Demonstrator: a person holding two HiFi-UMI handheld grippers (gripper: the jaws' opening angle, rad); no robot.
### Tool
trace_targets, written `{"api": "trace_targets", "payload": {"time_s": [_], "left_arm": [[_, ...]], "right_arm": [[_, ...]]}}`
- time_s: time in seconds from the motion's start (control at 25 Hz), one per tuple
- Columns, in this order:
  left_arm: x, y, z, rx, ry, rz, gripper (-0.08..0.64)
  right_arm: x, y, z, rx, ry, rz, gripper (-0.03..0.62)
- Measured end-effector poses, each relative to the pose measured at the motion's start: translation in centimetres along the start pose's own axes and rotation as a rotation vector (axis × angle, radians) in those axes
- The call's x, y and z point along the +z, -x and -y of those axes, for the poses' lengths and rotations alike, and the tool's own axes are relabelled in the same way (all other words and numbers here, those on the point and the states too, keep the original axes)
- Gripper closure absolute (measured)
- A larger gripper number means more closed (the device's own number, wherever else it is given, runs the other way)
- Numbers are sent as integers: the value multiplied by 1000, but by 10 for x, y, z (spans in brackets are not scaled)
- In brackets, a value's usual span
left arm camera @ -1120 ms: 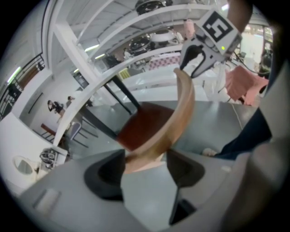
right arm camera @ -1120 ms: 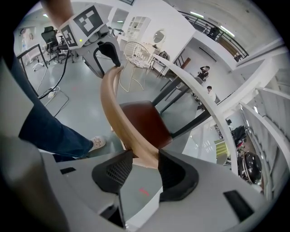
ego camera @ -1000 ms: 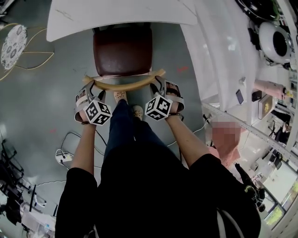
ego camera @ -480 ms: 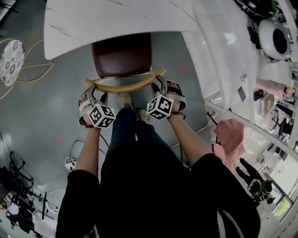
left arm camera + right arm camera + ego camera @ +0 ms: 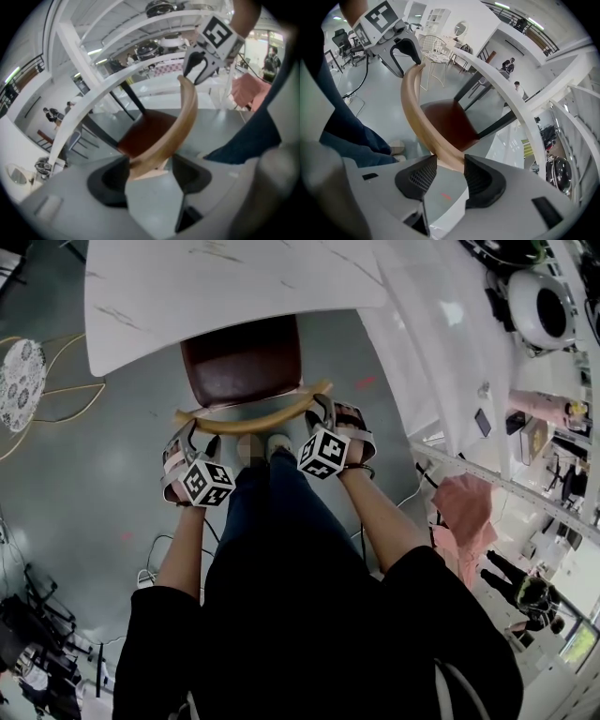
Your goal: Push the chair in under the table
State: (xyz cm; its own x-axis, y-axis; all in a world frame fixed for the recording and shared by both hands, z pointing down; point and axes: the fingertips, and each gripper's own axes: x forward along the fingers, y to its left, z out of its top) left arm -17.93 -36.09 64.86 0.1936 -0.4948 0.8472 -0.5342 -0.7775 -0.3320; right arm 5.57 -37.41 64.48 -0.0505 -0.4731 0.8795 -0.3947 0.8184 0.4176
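Chair (image 5: 242, 367) has slid farther under table (image 5: 216, 287), left gripper (image 5: 194, 430) and right gripper (image 5: 323, 414) clamping backrest (image 5: 255, 416).

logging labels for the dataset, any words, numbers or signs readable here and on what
None readable in any view.
Marker cubes on the left gripper and right gripper: black-and-white square patterns, no letters.
Red mark on the right gripper's body: too blurred.
Chair and table: no print.
Shelf clutter: too small.
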Motion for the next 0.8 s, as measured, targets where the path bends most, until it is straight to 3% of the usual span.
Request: {"api": "trace_targets", "payload": {"time_s": [0.24, 0.36, 0.44, 0.52, 0.8], "left_arm": [[5, 29, 13, -108, 52, 52, 355], [23, 37, -2, -72, 77, 99, 411], [37, 47, -12, -42, 100, 142, 500], [54, 62, -22, -11, 141, 191, 539], [117, 133, -64, 79, 247, 388, 551]], "right_arm": [[2, 26, -13, 64, -49, 32, 413], [24, 36, 5, 33, -48, 102, 453], [40, 48, 17, 22, -96, 155, 506], [57, 64, 29, 14, -150, 218, 541], [110, 144, 95, -98, -313, 454, 569]]}}
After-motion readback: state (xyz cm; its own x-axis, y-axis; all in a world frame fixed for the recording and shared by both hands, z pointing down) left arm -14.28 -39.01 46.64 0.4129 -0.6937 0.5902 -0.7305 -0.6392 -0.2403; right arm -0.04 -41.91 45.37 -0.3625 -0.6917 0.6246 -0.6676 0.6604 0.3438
